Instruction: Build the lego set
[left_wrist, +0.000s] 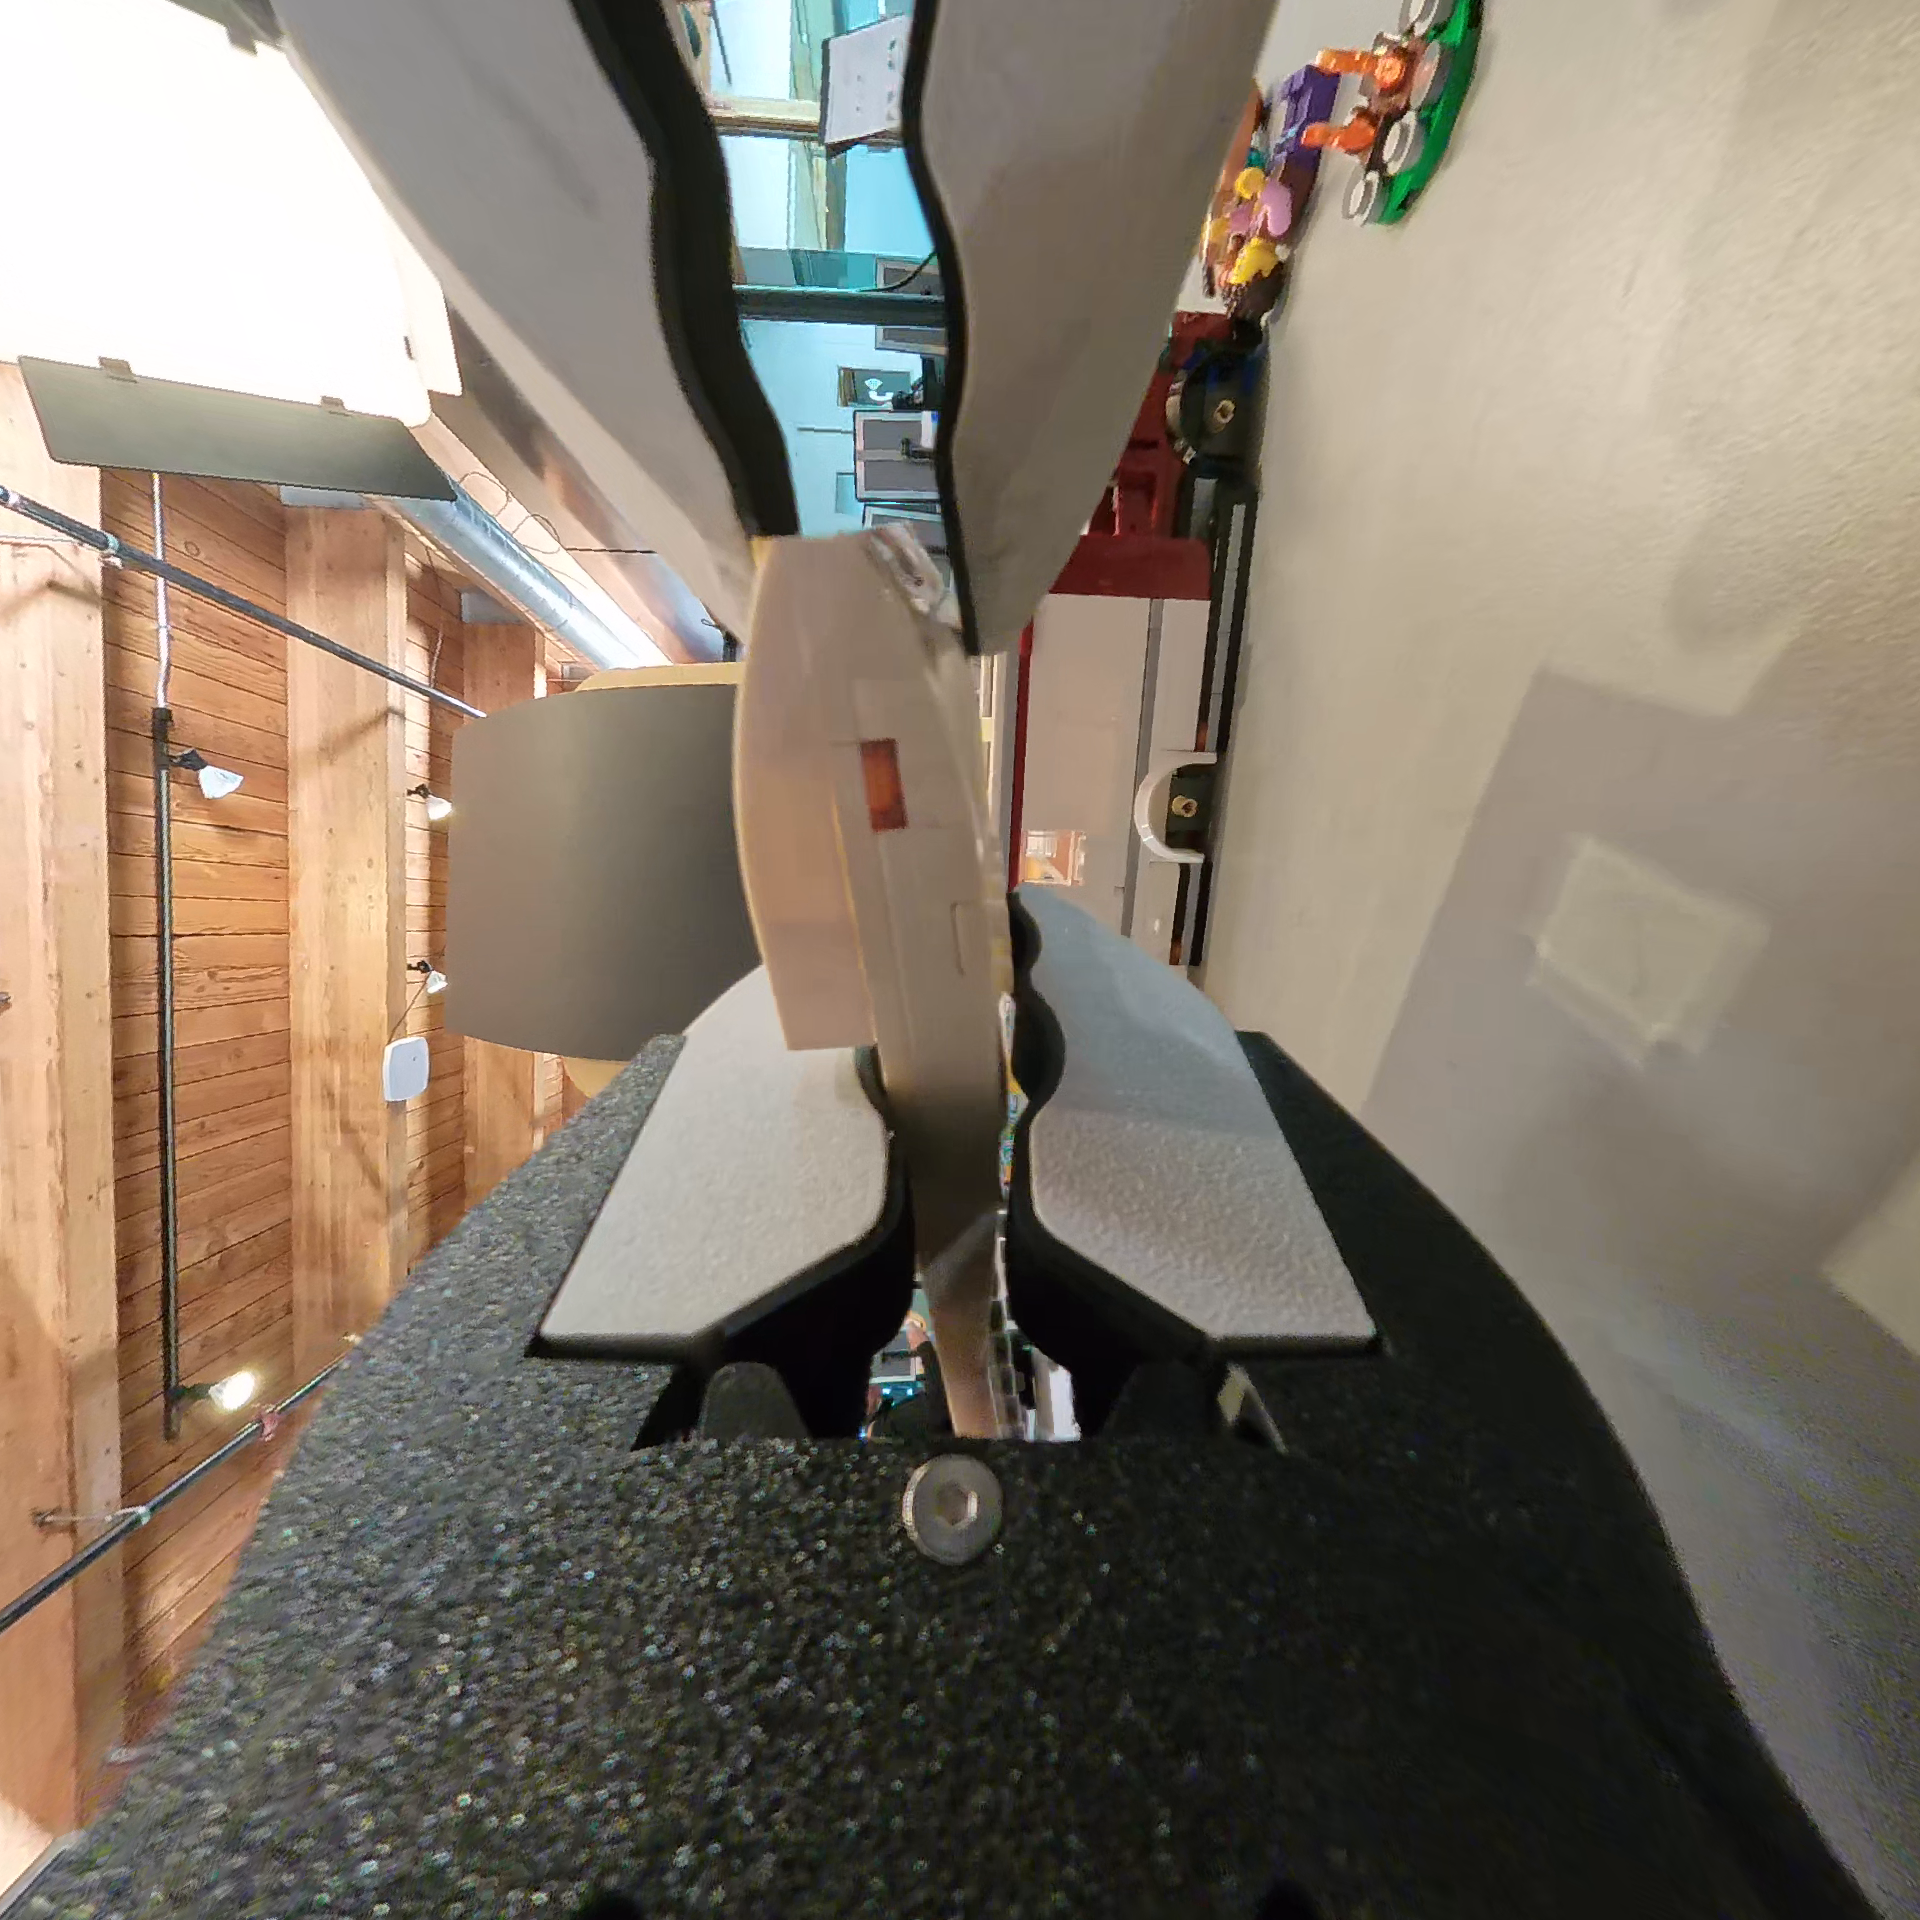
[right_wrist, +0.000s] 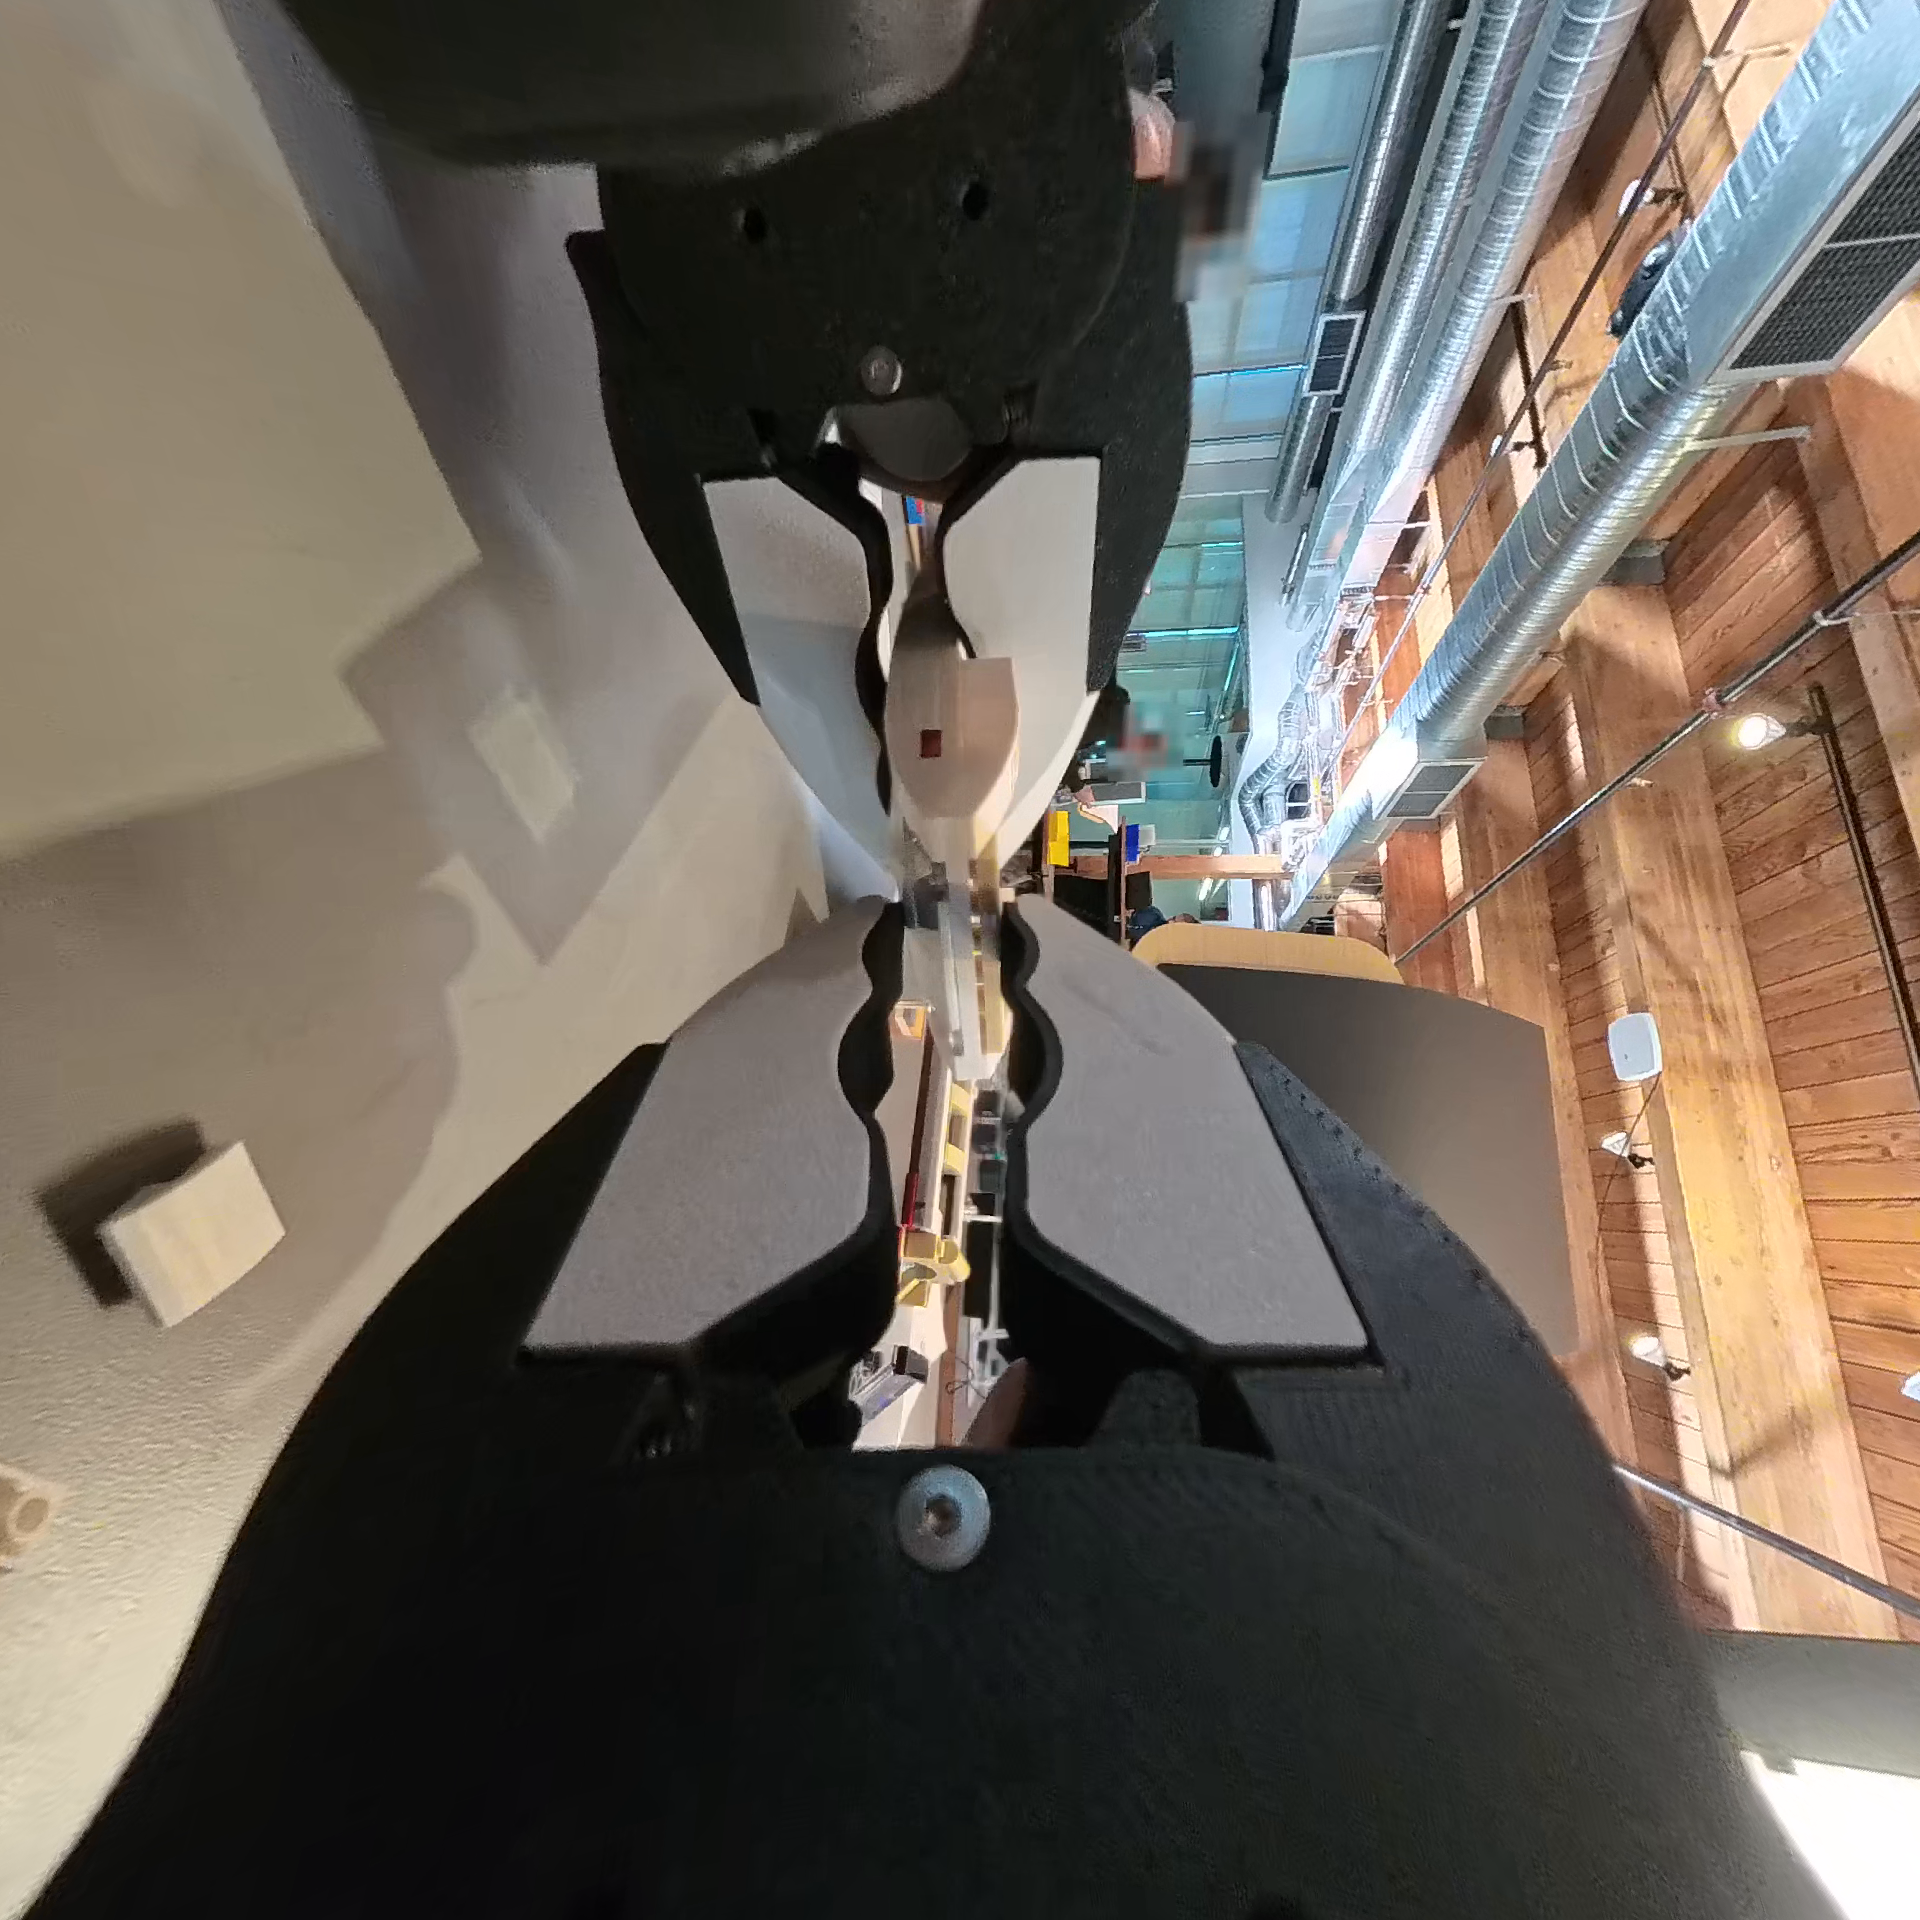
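White, flat plastic piece (left_wrist: 883, 831) w/ a small amber window is held between both claws, which face each other tip to tip. Left gripper (left_wrist: 951, 1039) is narrowed onto the lower end; right-hand pad seems pressed to it, other pad is hidden behind the piece. Right gripper (right_wrist: 951, 997) is clamped narrow on the opposite thin edge, approx. at its fingertips. Grey table surface (left_wrist: 1558, 623) lies well off to the side, so the piece is carried in air. Risk, as judged: thin tip hold could be lost if claws are pulled or twisted unevenly; piece could be bent or dropped.
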